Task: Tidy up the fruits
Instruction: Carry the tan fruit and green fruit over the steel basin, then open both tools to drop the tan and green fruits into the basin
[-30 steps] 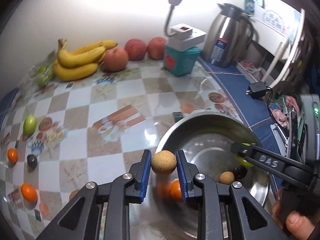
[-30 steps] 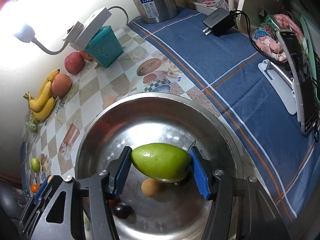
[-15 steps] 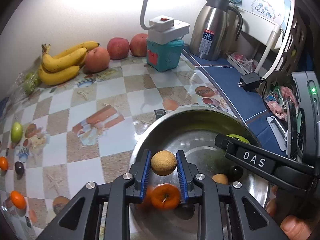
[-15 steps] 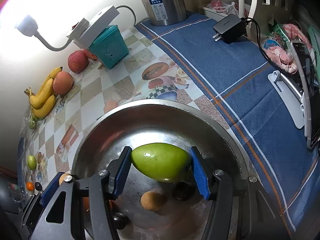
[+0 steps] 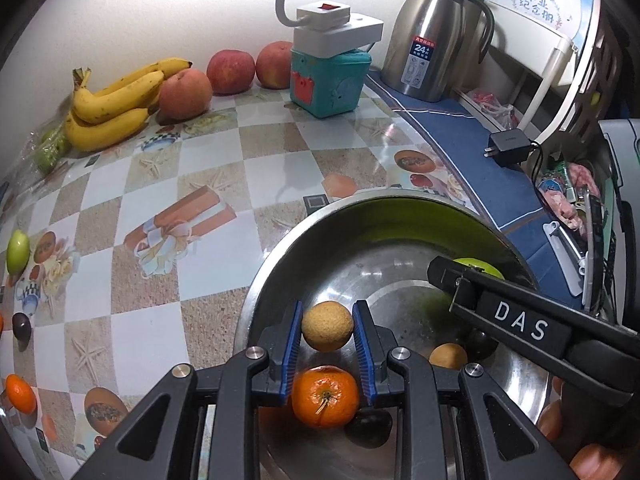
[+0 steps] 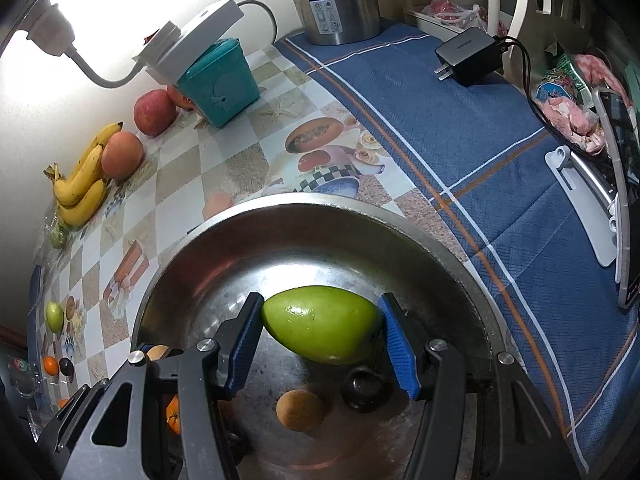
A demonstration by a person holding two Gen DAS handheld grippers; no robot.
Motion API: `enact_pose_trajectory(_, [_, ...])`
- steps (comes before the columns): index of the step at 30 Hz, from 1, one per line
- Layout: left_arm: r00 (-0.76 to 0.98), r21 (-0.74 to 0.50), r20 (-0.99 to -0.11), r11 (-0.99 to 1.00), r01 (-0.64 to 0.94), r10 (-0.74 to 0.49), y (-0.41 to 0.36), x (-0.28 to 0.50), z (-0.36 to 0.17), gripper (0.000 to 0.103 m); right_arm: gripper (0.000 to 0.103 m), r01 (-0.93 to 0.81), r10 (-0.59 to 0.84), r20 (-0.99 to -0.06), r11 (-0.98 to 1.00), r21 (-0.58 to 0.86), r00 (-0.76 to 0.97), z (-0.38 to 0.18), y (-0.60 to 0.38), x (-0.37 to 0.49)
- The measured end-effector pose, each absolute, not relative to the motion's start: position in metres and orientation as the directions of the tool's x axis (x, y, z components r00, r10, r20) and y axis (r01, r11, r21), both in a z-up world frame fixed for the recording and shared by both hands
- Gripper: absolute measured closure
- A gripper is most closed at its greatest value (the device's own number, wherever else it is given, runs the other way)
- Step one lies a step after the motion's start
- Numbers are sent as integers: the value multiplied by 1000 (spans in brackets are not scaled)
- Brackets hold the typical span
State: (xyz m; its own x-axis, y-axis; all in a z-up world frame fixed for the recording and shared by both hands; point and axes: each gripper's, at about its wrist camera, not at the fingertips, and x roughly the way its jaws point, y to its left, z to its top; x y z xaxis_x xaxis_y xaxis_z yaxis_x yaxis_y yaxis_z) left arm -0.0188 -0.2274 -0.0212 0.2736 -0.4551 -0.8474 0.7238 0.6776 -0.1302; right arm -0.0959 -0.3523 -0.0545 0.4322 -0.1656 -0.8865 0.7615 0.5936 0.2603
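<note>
The left tongs (image 5: pixel 327 330) are clenched on a round, tan, rough-skinned fruit (image 5: pixel 327 326), pinched between the blue pads above the near left part of the steel bowl (image 5: pixel 280 248). Below it in the bowl lie an orange (image 5: pixel 324 397), a dark plum (image 5: pixel 368 428) and a second tan fruit (image 5: pixel 448 356). The right tongs (image 6: pixel 322 334) grasp a smooth, glossy green mango (image 6: pixel 320 330) lengthwise, end to end between the pads, over the bowl's middle.

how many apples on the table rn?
3, all along the back wall: one apple touching the bananas, a second apple beside it, a third apple against the teal box. More may be hidden.
</note>
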Motion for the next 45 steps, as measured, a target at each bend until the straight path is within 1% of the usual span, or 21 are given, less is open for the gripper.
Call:
enact_pose_trajectory(20, [263,-117,-866,683,721,-425,-229,-18,-31,75,43,766,-128,-904,587,262,407,-64,-352,-93])
enact_pose_trajectory(34, [241,-140,-870,684,716,-431,-229,-17,-32,73,43,767,-128,-910,590,250,395,-65,-352,-92])
enact_pose_trajectory(36, [239,-144,-870,684,715,-432,-228,-17,-31,72,43,767,-128,-911,593,247,393,-65,-351,-91])
enact_pose_trajectory(38, [237,-148,-868,683,715,-437,-228,-17,-29,64,43,767,-127,-911,592,247,392,-65,-352,-91])
enact_pose_trajectory(40, [236,-154,-864,678,719,-445,-228,-17,-25,61,43,767,-125,-911,591,250,393,-64,-351,-92])
enact_pose_trajectory(45, [248,-164,-850,681,714,-464,-225,-15,-13,60,43,761,-137,-898,592,264,418,-53,-352,-94])
